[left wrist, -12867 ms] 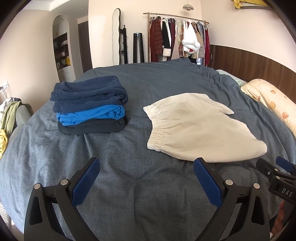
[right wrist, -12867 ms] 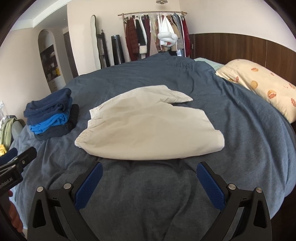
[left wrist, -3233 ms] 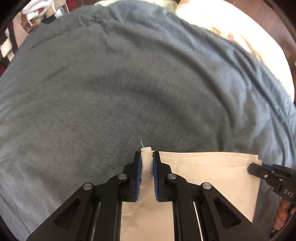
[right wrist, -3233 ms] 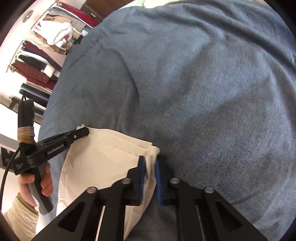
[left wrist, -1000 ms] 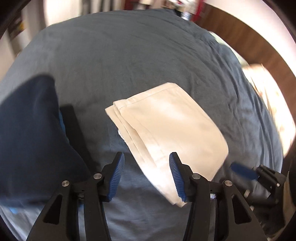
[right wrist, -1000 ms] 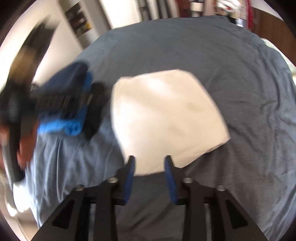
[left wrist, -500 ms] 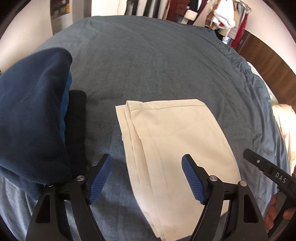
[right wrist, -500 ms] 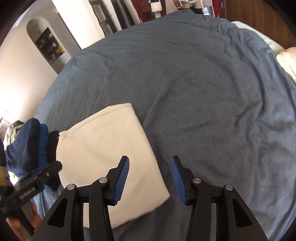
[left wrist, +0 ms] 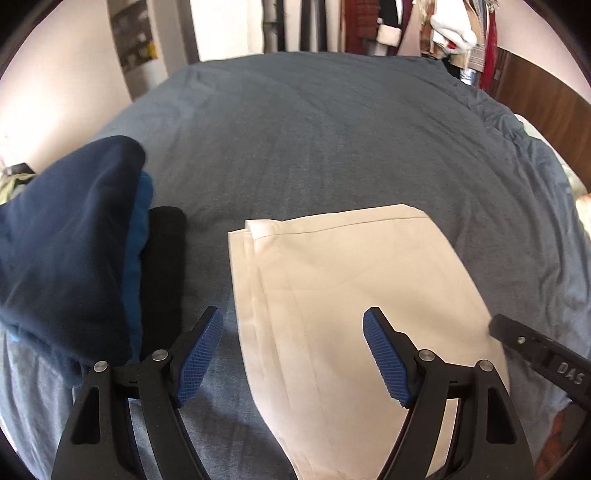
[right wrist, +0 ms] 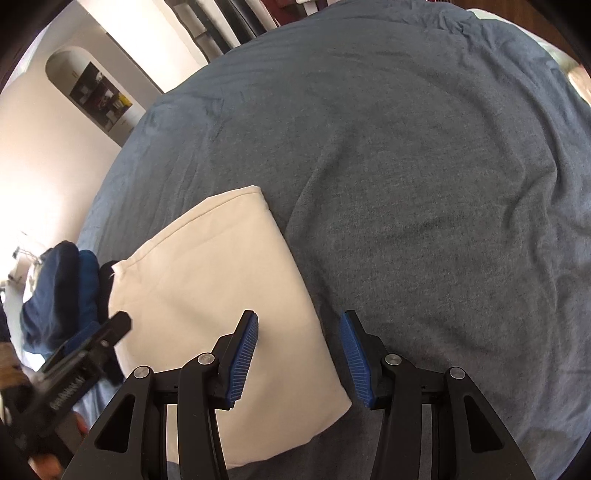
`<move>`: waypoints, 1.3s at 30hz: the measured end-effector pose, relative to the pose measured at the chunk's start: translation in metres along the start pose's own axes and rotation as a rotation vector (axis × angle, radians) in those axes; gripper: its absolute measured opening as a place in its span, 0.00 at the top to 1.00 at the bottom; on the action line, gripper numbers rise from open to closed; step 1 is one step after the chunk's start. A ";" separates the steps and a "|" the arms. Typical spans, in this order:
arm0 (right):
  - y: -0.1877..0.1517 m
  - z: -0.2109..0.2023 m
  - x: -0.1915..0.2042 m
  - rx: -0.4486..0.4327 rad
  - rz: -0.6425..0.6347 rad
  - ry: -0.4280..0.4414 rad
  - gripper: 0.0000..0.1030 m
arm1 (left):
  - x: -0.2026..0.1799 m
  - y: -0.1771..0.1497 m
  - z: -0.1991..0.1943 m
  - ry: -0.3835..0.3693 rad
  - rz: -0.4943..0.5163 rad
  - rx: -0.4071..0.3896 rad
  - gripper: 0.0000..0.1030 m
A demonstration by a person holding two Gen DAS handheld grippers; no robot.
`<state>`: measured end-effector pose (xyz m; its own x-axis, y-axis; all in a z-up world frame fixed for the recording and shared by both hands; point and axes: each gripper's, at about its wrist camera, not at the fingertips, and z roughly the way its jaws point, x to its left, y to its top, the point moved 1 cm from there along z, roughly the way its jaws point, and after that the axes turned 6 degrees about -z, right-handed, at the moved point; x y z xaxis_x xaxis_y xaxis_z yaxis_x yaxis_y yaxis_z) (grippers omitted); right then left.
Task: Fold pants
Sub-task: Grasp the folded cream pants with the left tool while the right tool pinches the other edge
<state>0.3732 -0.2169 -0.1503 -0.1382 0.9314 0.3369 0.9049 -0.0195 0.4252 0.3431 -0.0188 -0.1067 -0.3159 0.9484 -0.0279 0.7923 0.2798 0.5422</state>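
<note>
One pair of cream pants [left wrist: 354,291] lies folded into a flat rectangle on the blue-grey bed cover [left wrist: 332,140], its layered edges showing along the side nearest a stack of folded clothes [left wrist: 74,251]. That stack holds three pieces: a dark navy one on top, a bright blue one in the middle and a black one at the bottom, and it sits just beside the pants without touching them. Two tools are in view. The left tool [left wrist: 291,354] hovers over the near part of the pants with its blue pads spread wide apart, released and holding nothing. The right tool [right wrist: 299,354] is likewise released, its pads parted above the pants' right edge, one pad over the cream cloth and the other over the bed cover. Each tool shows at the margin of the other's view. Behind the bed, one rack of hanging clothes [left wrist: 417,26] stands against the wall.
</note>
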 end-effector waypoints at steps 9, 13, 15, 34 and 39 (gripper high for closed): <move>-0.007 0.004 -0.004 0.008 -0.016 0.014 0.54 | 0.011 -0.010 0.021 -0.035 -0.152 0.017 0.25; -0.012 0.007 -0.006 0.020 -0.003 0.025 0.54 | 0.012 -0.012 0.040 -0.039 -0.169 0.062 0.27; -0.015 0.011 -0.006 0.034 0.003 0.036 0.54 | 0.013 -0.013 0.047 -0.054 -0.178 0.085 0.29; -0.013 0.020 0.015 0.048 -0.035 -0.001 0.82 | 0.029 -0.007 0.051 -0.216 -0.258 0.200 0.58; -0.011 -0.005 0.025 -0.008 -0.042 -0.023 0.88 | 0.038 0.000 0.021 -0.288 -0.234 0.151 0.59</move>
<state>0.3576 -0.1951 -0.1429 -0.1668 0.9393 0.2996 0.8954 0.0171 0.4450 0.3424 0.0200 -0.1255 -0.3548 0.8533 -0.3821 0.7907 0.4920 0.3644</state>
